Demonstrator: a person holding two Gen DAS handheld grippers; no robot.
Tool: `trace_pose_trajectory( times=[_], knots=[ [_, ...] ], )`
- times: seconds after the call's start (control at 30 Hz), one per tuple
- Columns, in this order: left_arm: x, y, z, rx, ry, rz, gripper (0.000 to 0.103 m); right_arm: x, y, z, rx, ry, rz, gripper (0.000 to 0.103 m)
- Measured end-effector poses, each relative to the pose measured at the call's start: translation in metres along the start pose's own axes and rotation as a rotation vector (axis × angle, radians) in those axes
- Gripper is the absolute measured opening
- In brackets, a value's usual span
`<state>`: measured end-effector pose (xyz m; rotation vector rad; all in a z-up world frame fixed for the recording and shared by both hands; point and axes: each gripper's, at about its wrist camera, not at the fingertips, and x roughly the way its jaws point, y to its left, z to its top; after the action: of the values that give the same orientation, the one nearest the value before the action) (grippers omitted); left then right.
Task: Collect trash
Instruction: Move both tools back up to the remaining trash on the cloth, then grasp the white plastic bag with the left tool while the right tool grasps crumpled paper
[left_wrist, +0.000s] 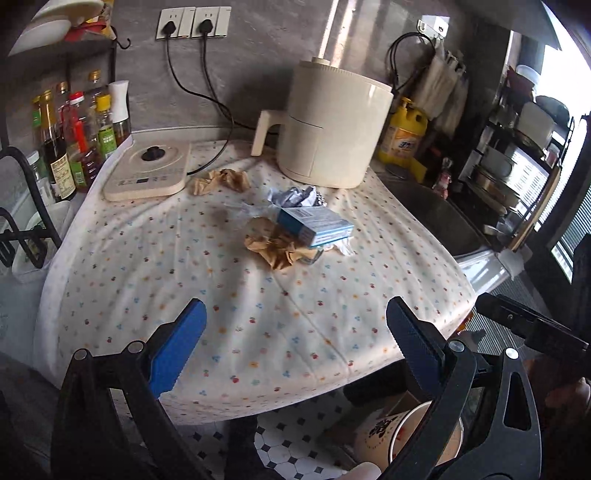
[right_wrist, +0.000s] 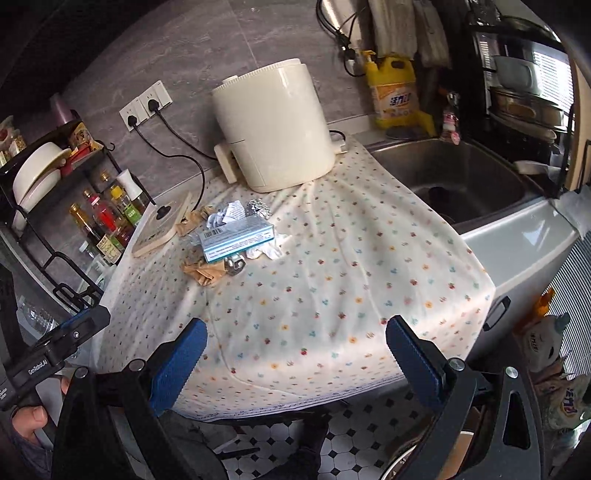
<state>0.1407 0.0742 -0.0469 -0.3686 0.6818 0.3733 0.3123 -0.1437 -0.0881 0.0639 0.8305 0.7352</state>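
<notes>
Trash pile, blue carton (left_wrist: 314, 225) atop brown crumpled paper (left_wrist: 275, 245), mid-counter toward back edge, ungathered; left gripper (left_wrist: 295, 332) and right gripper (right_wrist: 295, 350): 2 claws wide open, empty, poised at front edge.

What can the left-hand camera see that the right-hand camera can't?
Only the left view shows a paper cup on the floor below the table edge.

Only the right view shows the whole sink, down to its drain, and a hand holding the other tool.

Both show the spotted tablecloth, the cream appliance, the blue box lying on crumpled brown paper, the foil ball and the yellow bottle. The left gripper and right gripper are both open and empty.
</notes>
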Motion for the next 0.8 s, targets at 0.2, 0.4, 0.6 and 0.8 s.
trace_pose_trajectory(
  times=[0.2,0.4,0.6,0.8],
  knots=[
    [0.005,0.035,0.014,-0.044,-0.016,0.011,0.097,0.024,0.027,0.018,-0.017,-0.003,0.001,0.095],
    [0.026,0.065,0.029,-0.080,-0.028,-0.014,0.097,0.054,0.047,0.035,-0.028,0.049,-0.010,0.095],
    [0.063,0.092,0.051,-0.102,-0.021,-0.050,0.097,0.075,0.054,0.058,-0.010,0.030,-0.065,0.095],
    [0.106,0.102,0.073,-0.070,0.011,-0.121,0.097,0.095,0.054,0.068,0.026,0.036,-0.124,0.095]
  ],
)
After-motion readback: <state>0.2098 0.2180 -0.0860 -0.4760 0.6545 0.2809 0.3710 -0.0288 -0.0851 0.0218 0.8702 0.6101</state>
